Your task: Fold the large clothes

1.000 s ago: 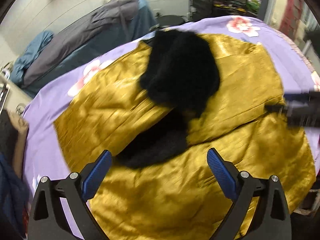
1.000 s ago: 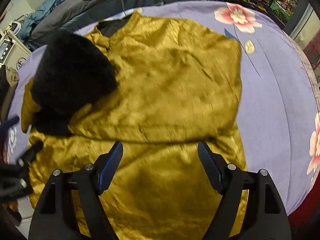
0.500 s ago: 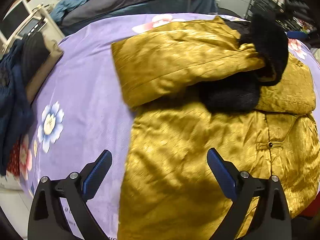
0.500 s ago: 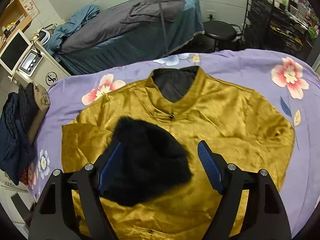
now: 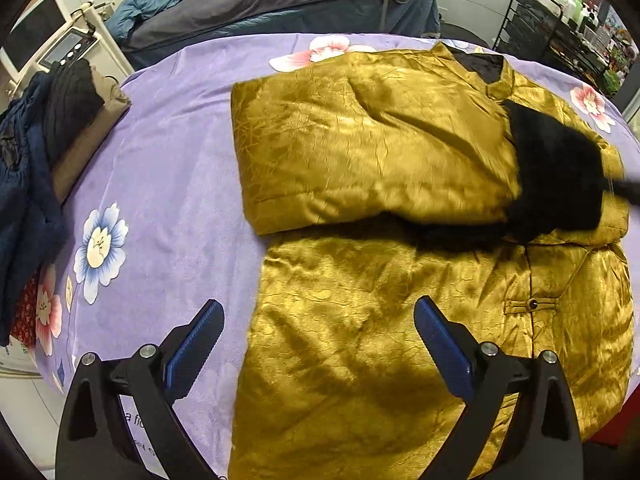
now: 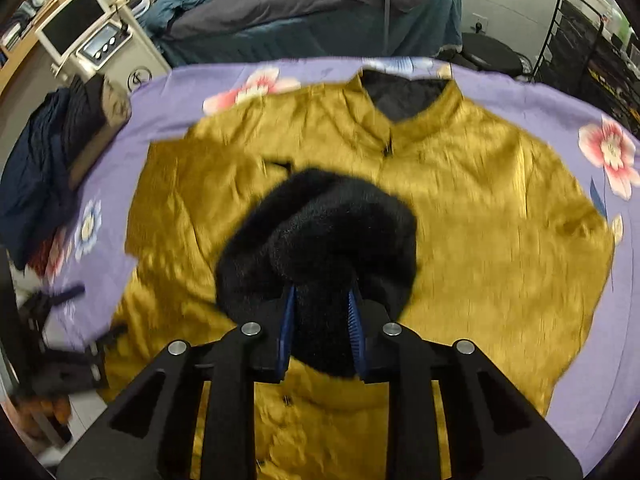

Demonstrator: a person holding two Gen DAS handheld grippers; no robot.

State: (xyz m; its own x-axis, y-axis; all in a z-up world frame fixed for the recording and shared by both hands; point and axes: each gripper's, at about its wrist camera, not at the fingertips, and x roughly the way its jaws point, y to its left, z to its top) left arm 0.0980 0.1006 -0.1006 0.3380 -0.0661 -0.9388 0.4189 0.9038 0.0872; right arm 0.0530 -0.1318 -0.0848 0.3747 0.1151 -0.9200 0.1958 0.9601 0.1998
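Observation:
A large gold satin jacket (image 5: 360,152) with a black-lined collar (image 6: 404,96) lies spread on the purple flowered bedspread (image 5: 168,168). Its left sleeve is folded across the chest and ends in a black fur cuff (image 5: 556,172). My right gripper (image 6: 320,312) is shut on that black fur cuff (image 6: 320,224) and holds it over the jacket's middle. My left gripper (image 5: 316,344) is open and empty, hovering over the jacket's lower left hem; it also shows at the left edge of the right wrist view (image 6: 60,312).
A pile of dark blue and brown clothes (image 5: 44,128) sits at the bed's left edge. Behind stand a grey-covered treatment bed (image 6: 320,4), a white machine with a screen (image 6: 92,36) and a black wire rack (image 6: 592,40).
My right gripper has closed on the black fur cuff and lifted it. My left gripper has swung left to the jacket's lower left side and stays open.

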